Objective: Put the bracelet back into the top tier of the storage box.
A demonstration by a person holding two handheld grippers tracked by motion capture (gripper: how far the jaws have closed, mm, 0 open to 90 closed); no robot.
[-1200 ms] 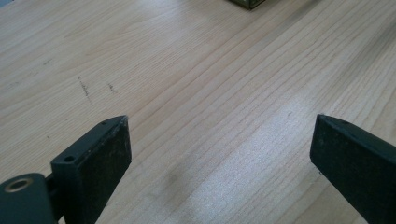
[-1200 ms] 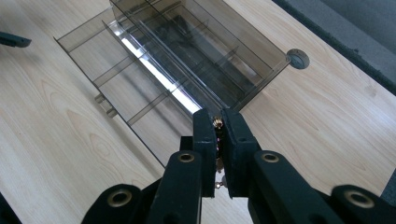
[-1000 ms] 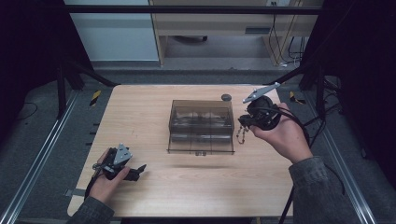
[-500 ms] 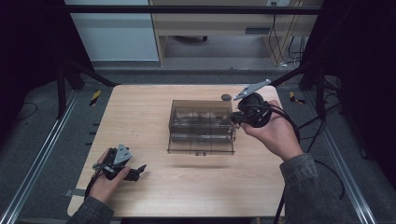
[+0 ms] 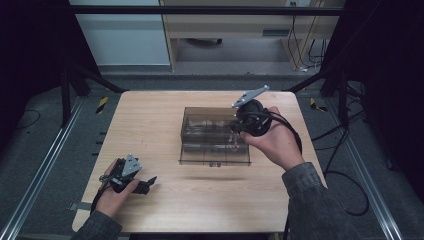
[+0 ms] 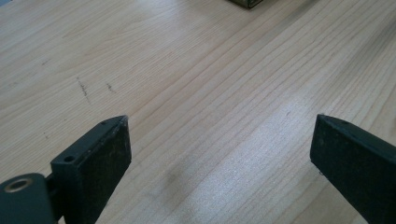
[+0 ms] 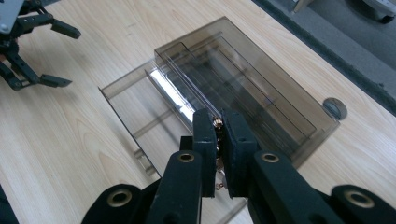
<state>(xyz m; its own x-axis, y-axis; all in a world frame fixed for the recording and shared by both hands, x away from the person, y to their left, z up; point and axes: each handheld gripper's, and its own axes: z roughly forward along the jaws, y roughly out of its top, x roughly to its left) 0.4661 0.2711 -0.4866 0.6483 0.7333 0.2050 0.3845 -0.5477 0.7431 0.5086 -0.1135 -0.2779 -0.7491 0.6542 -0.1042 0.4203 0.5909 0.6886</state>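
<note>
A smoky see-through box [image 5: 210, 122] stands mid-table, its drawer [image 5: 215, 152] pulled out toward the person. In the right gripper view the box [image 7: 243, 79] and drawer [image 7: 135, 107] lie just below the jaws. My right gripper [image 5: 236, 131] hovers over the box's right end, shut on a small gold-coloured jewellery piece [image 7: 217, 124] that dangles beneath it [image 5: 231, 141]. My left gripper [image 5: 144, 183] rests on the table at the near left, open, nothing between its jaws [image 6: 219, 140]. It also appears far off as the left gripper [image 7: 28, 46].
A round grommet [image 7: 335, 108] is set in the tabletop [image 5: 150, 125] behind the box. Cables [image 5: 345, 175] trail off the right edge. Black frame poles [image 5: 65, 85] and floor rails flank the table. Bare wood lies left of and in front of the box.
My right gripper has moved left and slightly down, from beside the box to over its right end, still holding the jewellery piece. The left gripper has stayed put.
</note>
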